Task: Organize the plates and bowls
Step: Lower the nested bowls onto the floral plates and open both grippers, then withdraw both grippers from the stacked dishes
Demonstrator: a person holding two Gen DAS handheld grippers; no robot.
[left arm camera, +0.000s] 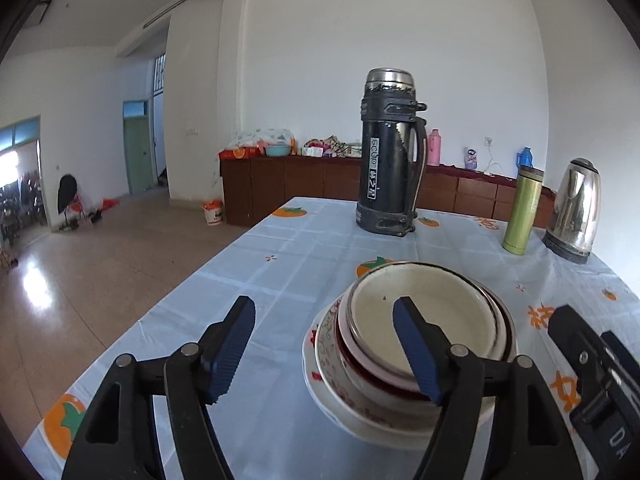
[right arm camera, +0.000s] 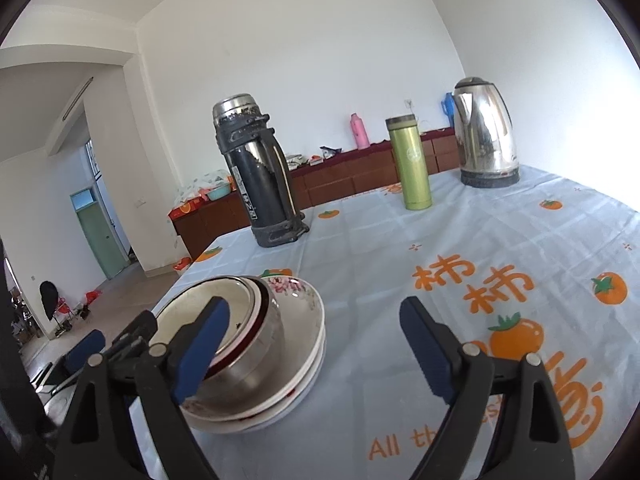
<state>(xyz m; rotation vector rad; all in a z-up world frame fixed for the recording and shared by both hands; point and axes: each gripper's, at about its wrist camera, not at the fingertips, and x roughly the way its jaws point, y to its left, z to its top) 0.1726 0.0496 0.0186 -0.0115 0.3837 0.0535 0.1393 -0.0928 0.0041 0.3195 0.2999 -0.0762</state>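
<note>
Bowls sit nested on a white plate (left arm camera: 360, 428) on the persimmon-print tablecloth (left arm camera: 280, 264). A cream enamel bowl (left arm camera: 380, 312) is on top, inside a red-rimmed steel bowl (right arm camera: 264, 344), which rests in a floral bowl (right arm camera: 296, 288). My left gripper (left arm camera: 323, 312) is open; its right finger stands in front of the stack and its left finger is over bare cloth. My right gripper (right arm camera: 313, 308) is also open, its left finger overlapping the stack's near side and its right finger over the cloth. Neither gripper's pads press on anything. In each wrist view the other gripper shows at the frame's edge.
A tall black thermos (left arm camera: 390, 156) stands behind the stack. A green flask (left arm camera: 524, 212) and a steel kettle (left arm camera: 576, 208) stand at the back right. The table's left edge (left arm camera: 168, 300) drops to the tiled floor. Low brown cabinets line the far wall.
</note>
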